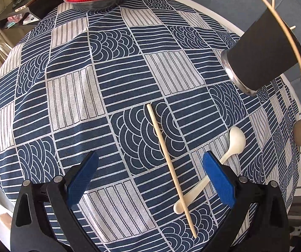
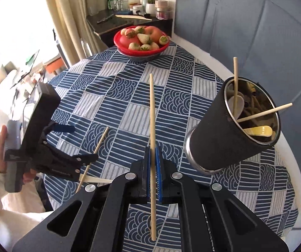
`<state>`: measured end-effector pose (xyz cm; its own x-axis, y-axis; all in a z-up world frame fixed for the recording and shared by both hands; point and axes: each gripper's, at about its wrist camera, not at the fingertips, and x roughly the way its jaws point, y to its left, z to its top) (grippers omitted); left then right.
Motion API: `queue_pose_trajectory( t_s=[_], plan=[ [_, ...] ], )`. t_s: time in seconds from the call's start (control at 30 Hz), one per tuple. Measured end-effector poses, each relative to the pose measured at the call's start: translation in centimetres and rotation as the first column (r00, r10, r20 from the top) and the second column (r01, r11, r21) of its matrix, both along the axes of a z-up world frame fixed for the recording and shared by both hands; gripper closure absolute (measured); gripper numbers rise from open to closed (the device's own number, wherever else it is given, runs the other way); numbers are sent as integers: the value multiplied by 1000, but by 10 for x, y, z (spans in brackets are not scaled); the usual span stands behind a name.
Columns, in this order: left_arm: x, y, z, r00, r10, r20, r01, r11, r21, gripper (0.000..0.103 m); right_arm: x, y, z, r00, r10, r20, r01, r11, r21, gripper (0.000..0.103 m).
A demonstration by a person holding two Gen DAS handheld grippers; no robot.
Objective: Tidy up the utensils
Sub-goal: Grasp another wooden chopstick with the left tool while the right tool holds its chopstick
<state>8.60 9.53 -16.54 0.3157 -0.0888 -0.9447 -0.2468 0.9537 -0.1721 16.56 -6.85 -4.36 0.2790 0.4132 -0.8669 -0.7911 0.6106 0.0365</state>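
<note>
**A:** From the left wrist view first. Our left gripper [image 1: 150, 176] has its jaws standing wide with nothing between the pads. On the counter [image 1: 70, 96] below lie a chopstick [image 1: 171, 170] and a white spoon [image 1: 215, 168], and the two cross near the spoon's handle end, the chopstick on top.

**B:** Which way does the chopstick run from our jaws?

**A:** Its long axis runs away from us, a little slanted, and it sits in the gap but nearer the right-hand pad. The spoon slants the other way and passes behind that same pad. So we judge the jaws would close across the chopstick's width, which suits a pick. The crossing could drag the spoon along.

**B:** And the cup?

**A:** The dark cup [image 1: 261, 54] stands at the far right, well apart from these two.

**B:** Now the right wrist view.

**A:** Our right gripper [image 2: 154, 157] has its jaws closed narrow on a second chopstick [image 2: 152, 113], clamped near its middle. That stick points straight ahead along the fingers, both ends free. The cup [image 2: 232, 130] is to the right of it and close, its open mouth facing us, with chopsticks and spoons already inside.

**B:** So which hand is nearer the cup?

**A:** The right one, by far. We judge its held stick must swing right and tip end-down into the mouth.
</note>
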Motion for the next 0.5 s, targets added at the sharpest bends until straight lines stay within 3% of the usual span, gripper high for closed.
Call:
queue_pose_trajectory(
  t_s=[0.07,0.13,0.27,0.33,0.37,0.4,0.5],
  plan=[
    [4,-4,-6,999,-11,-36,12,1000,12,8,2,-8,4,1000,-21,-3,21,1000,12,98],
    [8,-9,-10,997,-37,-60,38,999,15,21,6,-18,7,999,-34,-29,35,998,46,98],
    [13,-20,-13,991,-90,-103,101,989,107,29,14,-31,6,994,-84,-62,89,993,78,98],
    [14,-24,-12,986,-112,-120,130,980,153,43,17,-36,7,993,-101,-68,107,990,88,98],
    [14,-24,-10,986,-117,-119,135,979,152,59,17,-36,8,992,-106,-71,112,989,93,98],
    [15,-23,-8,985,-123,-120,140,980,143,91,18,-37,8,991,-111,-73,118,988,99,98],
    [15,-16,-9,982,-125,-145,140,985,99,98,19,-39,12,991,-119,-68,126,986,111,98]
  ],
)
